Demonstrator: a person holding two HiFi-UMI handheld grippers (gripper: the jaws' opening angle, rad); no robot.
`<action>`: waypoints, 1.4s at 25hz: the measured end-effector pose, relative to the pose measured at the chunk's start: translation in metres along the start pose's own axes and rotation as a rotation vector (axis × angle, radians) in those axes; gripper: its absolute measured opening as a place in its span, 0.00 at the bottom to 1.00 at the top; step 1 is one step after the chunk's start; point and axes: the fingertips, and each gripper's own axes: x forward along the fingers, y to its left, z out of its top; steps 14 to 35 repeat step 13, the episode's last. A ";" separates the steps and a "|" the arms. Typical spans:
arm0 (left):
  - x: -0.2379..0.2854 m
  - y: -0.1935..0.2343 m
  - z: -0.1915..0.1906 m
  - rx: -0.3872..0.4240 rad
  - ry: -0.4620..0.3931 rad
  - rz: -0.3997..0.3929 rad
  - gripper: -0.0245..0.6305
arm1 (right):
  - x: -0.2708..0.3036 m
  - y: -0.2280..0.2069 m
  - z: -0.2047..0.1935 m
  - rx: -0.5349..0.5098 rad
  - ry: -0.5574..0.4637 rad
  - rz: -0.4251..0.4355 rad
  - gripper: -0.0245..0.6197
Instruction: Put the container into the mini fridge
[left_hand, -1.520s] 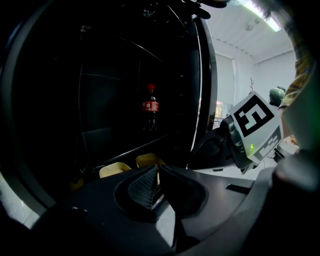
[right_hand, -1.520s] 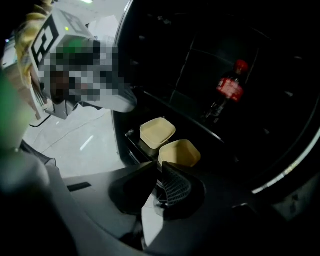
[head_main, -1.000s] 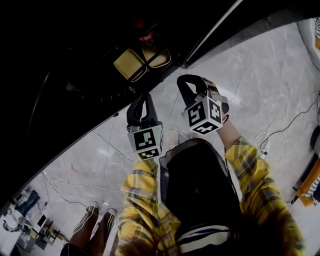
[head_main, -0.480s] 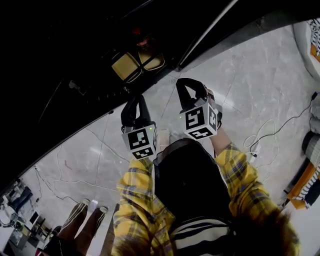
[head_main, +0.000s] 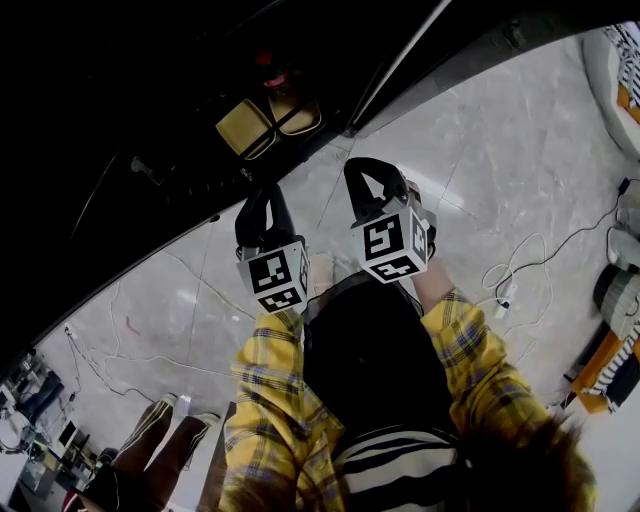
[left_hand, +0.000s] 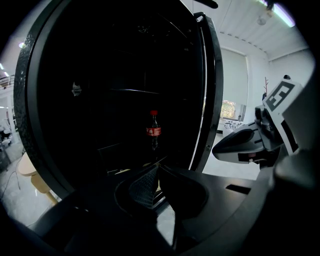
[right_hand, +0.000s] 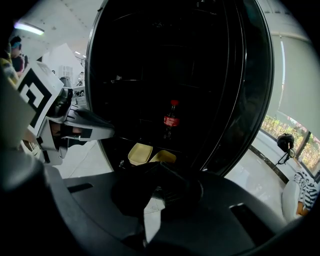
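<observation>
Marble floor (head_main: 520, 170) fronts the open mini fridge (left_hand: 100, 75). Two yellow containers (right_hand: 140, 153) lie side by side on its lower shelf, below a cola bottle (right_hand: 171, 120). The left gripper (left_hand: 157, 165) and right gripper (right_hand: 159, 164) are closed, empty and outside the fridge. Placement appears done; retreat straight back, clear of the door (head_main: 400, 60).

The mini fridge (left_hand: 120, 75) is mostly lost in darkness inside, and the right claw (right_hand: 156, 167) hides the near edge of the container (right_hand: 140, 152).
</observation>
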 end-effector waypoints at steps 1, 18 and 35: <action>0.000 0.000 0.000 -0.001 0.000 0.001 0.07 | 0.000 0.001 -0.001 0.000 0.002 0.004 0.08; -0.004 0.007 0.000 -0.005 -0.005 0.010 0.07 | 0.004 0.006 0.003 0.007 -0.003 0.003 0.08; -0.004 0.007 0.000 -0.005 -0.005 0.010 0.07 | 0.004 0.006 0.003 0.007 -0.003 0.003 0.08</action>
